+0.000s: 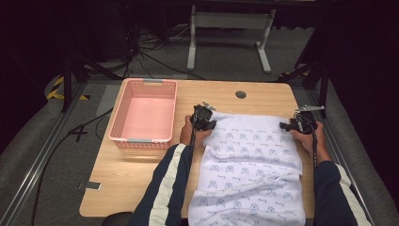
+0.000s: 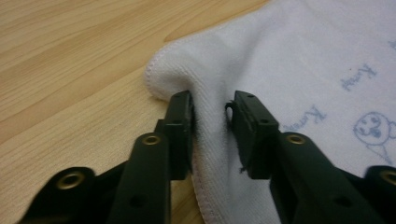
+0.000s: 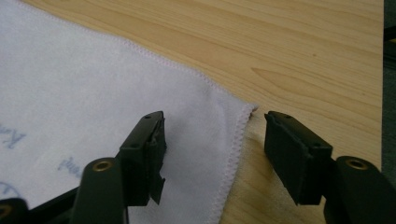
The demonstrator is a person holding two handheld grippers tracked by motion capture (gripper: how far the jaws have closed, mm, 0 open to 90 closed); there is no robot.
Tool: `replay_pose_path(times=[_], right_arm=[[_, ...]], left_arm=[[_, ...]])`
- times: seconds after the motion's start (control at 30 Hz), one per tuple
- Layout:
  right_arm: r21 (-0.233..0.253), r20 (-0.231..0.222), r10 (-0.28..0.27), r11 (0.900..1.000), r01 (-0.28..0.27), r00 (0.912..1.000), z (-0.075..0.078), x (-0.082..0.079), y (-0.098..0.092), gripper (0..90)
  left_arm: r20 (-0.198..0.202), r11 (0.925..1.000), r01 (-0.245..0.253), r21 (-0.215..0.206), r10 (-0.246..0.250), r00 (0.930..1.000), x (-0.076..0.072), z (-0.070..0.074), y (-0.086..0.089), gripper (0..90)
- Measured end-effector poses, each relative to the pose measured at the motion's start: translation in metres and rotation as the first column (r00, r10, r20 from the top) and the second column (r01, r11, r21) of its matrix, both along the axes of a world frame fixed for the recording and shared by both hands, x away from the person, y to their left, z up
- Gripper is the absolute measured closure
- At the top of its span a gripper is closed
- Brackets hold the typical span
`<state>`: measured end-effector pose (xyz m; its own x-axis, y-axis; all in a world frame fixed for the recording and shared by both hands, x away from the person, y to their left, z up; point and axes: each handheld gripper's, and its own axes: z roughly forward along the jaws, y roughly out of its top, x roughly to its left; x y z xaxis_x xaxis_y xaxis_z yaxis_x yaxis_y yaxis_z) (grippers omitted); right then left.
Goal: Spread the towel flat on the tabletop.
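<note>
the high view shows a pink basket (image 1: 143,113) left of the towel (image 1: 249,165) on the table (image 1: 122,179). the left gripper (image 2: 212,109) pinches a raised fold at the towel's far left corner. the right gripper (image 3: 212,135) gapes wide astride the right corner's hem. both hands rest low.

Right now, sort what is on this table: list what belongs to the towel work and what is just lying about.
In use:
- white printed towel, spread on the wooden table
- left gripper, jaws pinching a raised fold at the towel's far left corner
- right gripper, jaws open astride the far right corner

Lying about:
- empty pink plastic basket, left of the towel
- small flat silver object near the table's left front edge
</note>
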<state>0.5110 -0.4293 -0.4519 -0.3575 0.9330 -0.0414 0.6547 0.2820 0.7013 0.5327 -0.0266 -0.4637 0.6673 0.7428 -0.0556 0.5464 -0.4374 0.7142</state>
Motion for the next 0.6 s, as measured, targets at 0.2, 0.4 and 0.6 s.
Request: replay_pose_path(times=[0.2,0.4,0.6], right_arm=[[0.012,-0.033,-0.004,1.0,0.004,0.9994,0.001,0.004,-0.004,36.6],[0.041,-0.072,0.07,0.997,-0.067,0.995,0.006,0.005,0.001,76.3],[0.049,-0.057,0.098,0.994,-0.095,0.9936,0.012,0.0,0.005,84.6]], left_arm=[[-0.015,0.9998,0.011,-0.016,-0.012,0.9998,0.002,0.0,0.0,84.1],[-0.01,0.9997,0.019,0.015,-0.019,0.9998,0.001,0.002,-0.003,86.3],[0.064,0.999,0.04,0.021,-0.041,0.9971,-0.013,0.019,-0.011,86.3]])
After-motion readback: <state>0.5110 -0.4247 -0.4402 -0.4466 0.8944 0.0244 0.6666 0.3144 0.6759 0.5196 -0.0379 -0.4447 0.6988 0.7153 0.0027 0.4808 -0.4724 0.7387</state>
